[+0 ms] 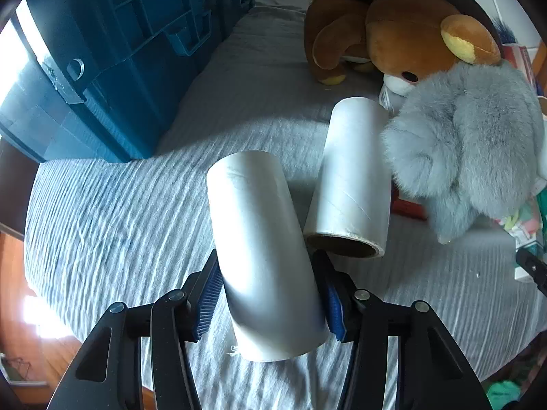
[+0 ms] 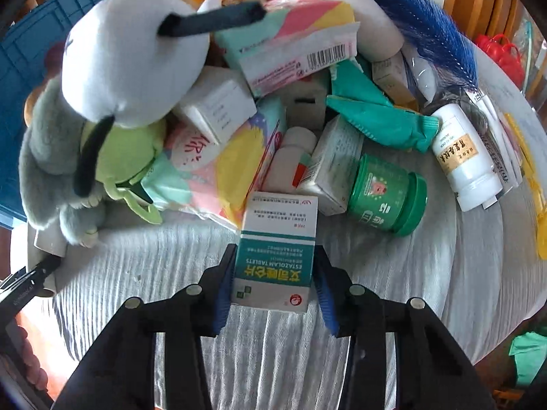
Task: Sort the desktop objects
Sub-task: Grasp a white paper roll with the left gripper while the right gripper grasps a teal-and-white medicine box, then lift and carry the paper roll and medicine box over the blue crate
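Observation:
In the left wrist view my left gripper (image 1: 268, 275) is shut on a white roll (image 1: 259, 239), its blue pads pressed against both sides of the tube. A second white roll (image 1: 352, 174) lies beside it on the grey cloth (image 1: 112, 212). In the right wrist view my right gripper (image 2: 275, 273) is shut on a teal-and-white tablet box (image 2: 278, 242), which sticks forward toward a heap of packets. The tip of the right gripper (image 1: 531, 268) shows at the left wrist view's right edge.
A blue crate (image 1: 112, 51) stands at the left. A brown plush bear (image 1: 393, 30) and a grey furry toy (image 1: 471, 150) lie behind the rolls. The heap holds a green jar (image 2: 386, 194), a white bottle (image 2: 461, 157), a white plush (image 2: 126, 65), a blue feather brush (image 2: 424, 20) and boxes.

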{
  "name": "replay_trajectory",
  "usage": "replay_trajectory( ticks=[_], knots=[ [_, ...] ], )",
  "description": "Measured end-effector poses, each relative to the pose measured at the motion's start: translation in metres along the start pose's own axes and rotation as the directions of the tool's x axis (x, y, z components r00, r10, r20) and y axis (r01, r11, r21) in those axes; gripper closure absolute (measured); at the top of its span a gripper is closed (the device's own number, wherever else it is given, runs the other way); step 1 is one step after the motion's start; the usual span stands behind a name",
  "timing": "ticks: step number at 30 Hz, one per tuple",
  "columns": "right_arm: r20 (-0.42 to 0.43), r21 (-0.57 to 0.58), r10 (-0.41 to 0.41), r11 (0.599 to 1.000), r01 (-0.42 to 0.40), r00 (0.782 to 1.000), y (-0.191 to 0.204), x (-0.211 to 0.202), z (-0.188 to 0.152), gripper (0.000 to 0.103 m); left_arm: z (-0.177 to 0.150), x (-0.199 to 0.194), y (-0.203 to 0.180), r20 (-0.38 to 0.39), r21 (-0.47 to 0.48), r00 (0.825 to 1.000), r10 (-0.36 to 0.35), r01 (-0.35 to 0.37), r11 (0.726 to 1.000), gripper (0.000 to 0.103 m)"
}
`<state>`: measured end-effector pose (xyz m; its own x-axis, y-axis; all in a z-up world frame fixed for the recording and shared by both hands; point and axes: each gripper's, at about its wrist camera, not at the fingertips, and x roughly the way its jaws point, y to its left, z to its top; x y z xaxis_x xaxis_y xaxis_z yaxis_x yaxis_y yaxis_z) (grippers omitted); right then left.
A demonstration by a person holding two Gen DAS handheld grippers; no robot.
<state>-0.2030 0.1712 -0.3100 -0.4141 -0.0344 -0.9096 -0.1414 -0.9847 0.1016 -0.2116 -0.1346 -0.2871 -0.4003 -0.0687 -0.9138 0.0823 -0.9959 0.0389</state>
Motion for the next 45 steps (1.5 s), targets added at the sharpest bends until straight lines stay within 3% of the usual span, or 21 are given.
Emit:
replay_trajectory(
  ticks=[14, 18, 27, 33, 45],
  knots=[
    [0.027, -0.039, -0.01, 0.999, 0.011, 1.0, -0.003, -0.001, -0.019, 0.061, -0.019, -0.012, -0.006, 0.032, 0.029, 0.999, 0.0, -0.001, 1.0, 0.056],
    [0.032, -0.078, -0.012, 0.997, 0.015, 0.999, -0.004, -0.008, -0.03, 0.063, -0.039, -0.03, -0.006, 0.05, 0.029, 0.999, 0.009, -0.01, 1.0, 0.057],
    [0.068, -0.125, 0.004, 0.992, 0.004, 0.998, -0.016, -0.03, -0.044, 0.066, -0.053, -0.084, -0.017, 0.117, 0.038, 0.993, 0.002, -0.007, 0.999, 0.058],
    [0.141, -0.184, 0.03, 0.983, -0.004, 0.99, -0.015, -0.058, -0.044, 0.066, -0.035, -0.104, -0.022, 0.172, 0.041, 0.985, -0.002, -0.005, 0.999, 0.058],
    [0.283, -0.283, 0.142, 0.957, -0.059, 0.948, 0.049, -0.116, 0.033, 0.066, 0.006, -0.173, -0.034, 0.343, 0.052, 0.939, 0.001, -0.02, 0.998, 0.058]
  ],
)
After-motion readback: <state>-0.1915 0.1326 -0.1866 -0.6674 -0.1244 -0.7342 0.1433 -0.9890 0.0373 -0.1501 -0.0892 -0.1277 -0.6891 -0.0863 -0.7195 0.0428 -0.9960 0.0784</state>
